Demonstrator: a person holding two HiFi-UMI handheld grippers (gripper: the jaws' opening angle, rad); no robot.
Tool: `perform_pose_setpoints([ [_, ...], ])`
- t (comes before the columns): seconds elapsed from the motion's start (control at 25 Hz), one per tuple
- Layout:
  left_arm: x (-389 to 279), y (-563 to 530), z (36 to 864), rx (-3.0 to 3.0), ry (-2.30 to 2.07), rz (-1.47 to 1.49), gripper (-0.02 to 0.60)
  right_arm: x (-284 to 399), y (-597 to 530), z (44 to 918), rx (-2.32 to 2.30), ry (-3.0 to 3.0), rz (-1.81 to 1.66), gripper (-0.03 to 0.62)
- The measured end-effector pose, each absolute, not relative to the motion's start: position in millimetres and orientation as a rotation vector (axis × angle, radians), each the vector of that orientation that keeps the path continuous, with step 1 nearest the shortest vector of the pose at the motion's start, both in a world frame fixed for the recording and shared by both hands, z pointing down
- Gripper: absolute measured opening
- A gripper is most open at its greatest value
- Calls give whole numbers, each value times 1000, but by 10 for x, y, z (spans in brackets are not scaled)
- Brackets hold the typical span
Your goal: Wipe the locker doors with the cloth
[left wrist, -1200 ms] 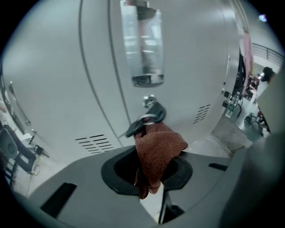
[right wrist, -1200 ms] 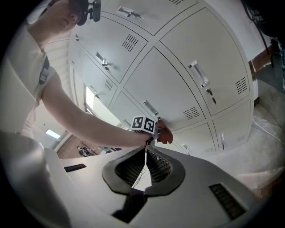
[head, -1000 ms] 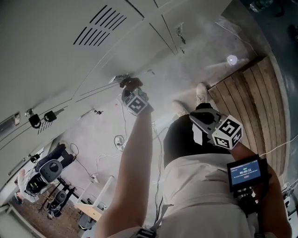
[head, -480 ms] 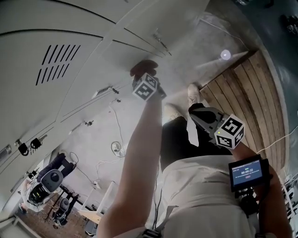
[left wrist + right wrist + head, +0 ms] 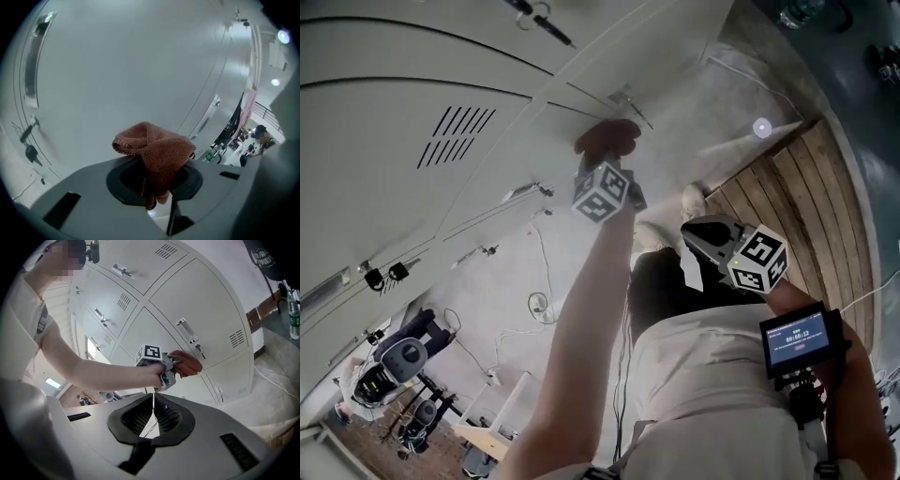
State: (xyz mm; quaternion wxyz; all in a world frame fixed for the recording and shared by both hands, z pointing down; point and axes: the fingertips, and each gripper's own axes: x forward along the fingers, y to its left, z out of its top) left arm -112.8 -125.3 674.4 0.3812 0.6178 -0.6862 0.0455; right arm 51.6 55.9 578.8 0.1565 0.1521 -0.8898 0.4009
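I wear a pale short-sleeved shirt (image 5: 703,394), black trousers (image 5: 661,286) and white shoes (image 5: 696,197). My left gripper (image 5: 612,159) and right gripper (image 5: 692,264) are grey, each bearing a black-and-white marker cube (image 5: 602,192). A small blue-lit screen (image 5: 799,339) shows at four o'clock.

The head view looks steeply down past the person's body at the floor (image 5: 712,103) and locker doors (image 5: 412,84). The left gripper view sits close against one door, facing it over the cloth (image 5: 157,150). The right gripper view looks from farther back, sharing doors, cloth and left tongs (image 5: 176,363) with the head view.
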Motion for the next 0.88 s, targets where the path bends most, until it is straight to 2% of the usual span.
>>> perform_pose_setpoints([
  [0.2,-1285,-1100,6079,1646,-1797,85,75,339,608,5553,357,-2568,1099,20],
  [0.44,-2051,-876,5230,1759,-1956,150,75,-52,400,5269,291,-2679,983,20],
  [0.6,-1942,-425,4716,1907,-1936,292,75,-26,389,4975,297,-2713,942,20],
  [0.88,-1683,466,4260,1995,-1890,264,75,168,304,4321,445,-2788,792,20],
])
